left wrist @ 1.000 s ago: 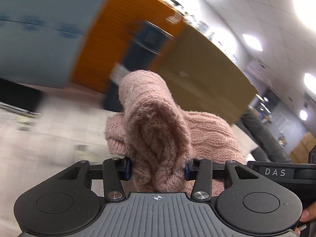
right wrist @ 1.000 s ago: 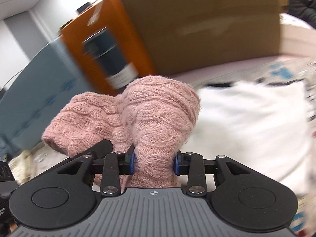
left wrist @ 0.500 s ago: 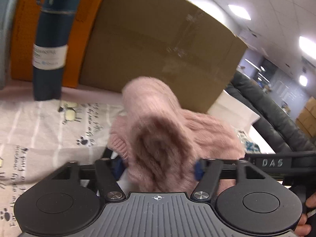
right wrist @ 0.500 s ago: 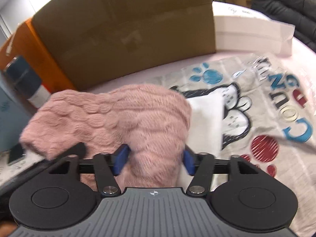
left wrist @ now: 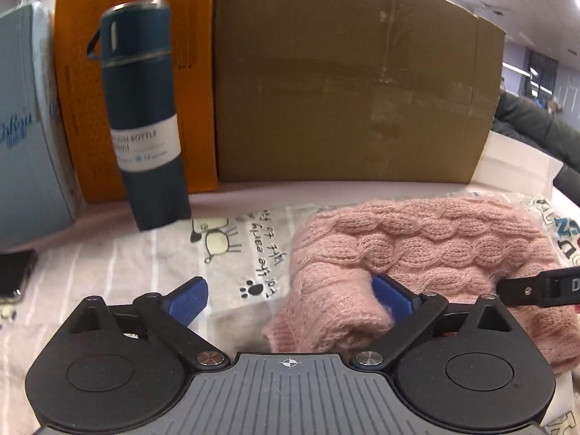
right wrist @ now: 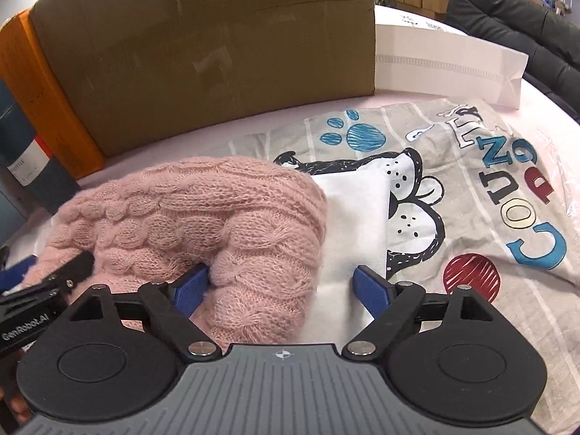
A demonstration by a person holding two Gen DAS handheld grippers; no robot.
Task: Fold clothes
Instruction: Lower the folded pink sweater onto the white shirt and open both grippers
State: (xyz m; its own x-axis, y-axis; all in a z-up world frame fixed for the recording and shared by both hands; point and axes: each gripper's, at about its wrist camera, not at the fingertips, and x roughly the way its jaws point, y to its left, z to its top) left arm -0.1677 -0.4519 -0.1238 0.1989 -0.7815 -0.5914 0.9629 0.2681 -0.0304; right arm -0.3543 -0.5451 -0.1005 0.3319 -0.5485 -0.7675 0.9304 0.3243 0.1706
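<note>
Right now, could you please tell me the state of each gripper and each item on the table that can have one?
left gripper: open, one pad touching the knit.
right gripper: open, knit between its fingers, not clamped.
pink sweater: folded into a bundle, lying on the printed cloth.
white garment: folded flat, partly under the sweater.
blue bottle: upright, cap on.
cardboard box: closed, taped.
phone: lying flat, screen dark.

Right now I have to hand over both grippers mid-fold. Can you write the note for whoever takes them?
Left gripper: jaws open, holding nothing; the pink sweater lies against its right finger.
Right gripper: jaws open, the sweater's folded edge lying loose between them.
Sweater lies bunched and folded over on the white garment, on top of the printed cloth.
Done: sweater folded over and set down.
Left: probably tidy the fold, back both grippers away, then the white garment.
</note>
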